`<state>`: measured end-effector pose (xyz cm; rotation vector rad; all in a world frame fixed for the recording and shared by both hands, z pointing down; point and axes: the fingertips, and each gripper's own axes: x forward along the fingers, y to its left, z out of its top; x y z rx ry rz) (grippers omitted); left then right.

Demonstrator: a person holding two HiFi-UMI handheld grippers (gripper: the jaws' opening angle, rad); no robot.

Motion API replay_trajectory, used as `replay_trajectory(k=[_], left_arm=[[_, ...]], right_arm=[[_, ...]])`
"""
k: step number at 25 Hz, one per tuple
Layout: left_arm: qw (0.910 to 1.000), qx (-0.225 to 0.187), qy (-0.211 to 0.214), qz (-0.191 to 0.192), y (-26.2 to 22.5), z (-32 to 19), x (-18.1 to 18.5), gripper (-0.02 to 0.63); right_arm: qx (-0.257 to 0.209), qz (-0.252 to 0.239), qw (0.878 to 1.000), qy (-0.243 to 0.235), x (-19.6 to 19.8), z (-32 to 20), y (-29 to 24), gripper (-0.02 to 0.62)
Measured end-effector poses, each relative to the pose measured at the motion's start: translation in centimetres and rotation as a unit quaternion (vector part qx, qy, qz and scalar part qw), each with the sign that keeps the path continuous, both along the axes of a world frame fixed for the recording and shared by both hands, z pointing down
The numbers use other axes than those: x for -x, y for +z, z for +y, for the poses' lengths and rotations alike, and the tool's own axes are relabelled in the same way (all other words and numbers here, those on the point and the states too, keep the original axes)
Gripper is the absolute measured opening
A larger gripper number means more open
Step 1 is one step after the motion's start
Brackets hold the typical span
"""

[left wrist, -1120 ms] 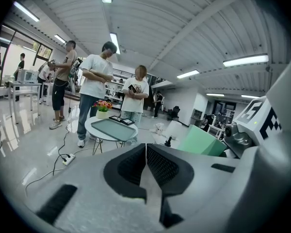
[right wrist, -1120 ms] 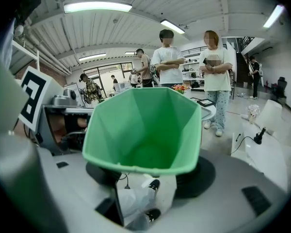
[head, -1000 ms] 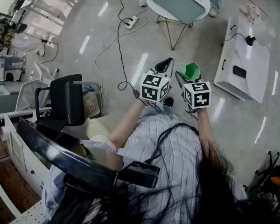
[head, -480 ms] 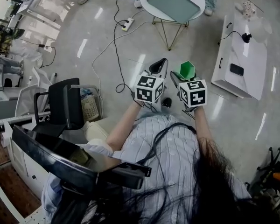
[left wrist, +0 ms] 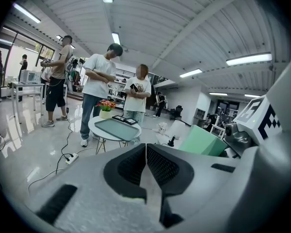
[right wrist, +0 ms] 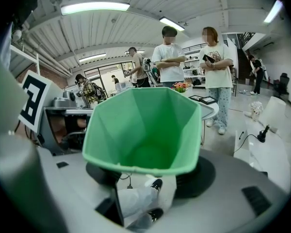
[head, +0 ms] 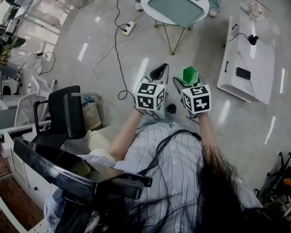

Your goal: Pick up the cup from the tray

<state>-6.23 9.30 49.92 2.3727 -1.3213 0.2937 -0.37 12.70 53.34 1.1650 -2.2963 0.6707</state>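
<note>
Green cup (right wrist: 143, 125) clamped in right tongs (head: 183, 82), well away from counter (head: 146, 1) and its tray (head: 177, 5). Alongside, left tongs (left wrist: 145, 152) closed, empty, equally far from counter.

Left tool (head: 159, 72) and right tool (head: 183, 83) with cup (head: 189, 74): both shifted slightly left in the head view. Round tabletop (head: 147, 5): sits lower in frame, more showing.
</note>
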Motion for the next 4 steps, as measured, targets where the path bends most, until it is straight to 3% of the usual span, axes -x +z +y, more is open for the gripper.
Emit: replay_trajectory(k=[4], left_arm=[[1.0000,0.002,0.000,0.000,0.03,-0.37,-0.02,0.015]], right_arm=[[0.004,0.001,1.000,-0.001,-0.05,-0.39,0.13,0.288]])
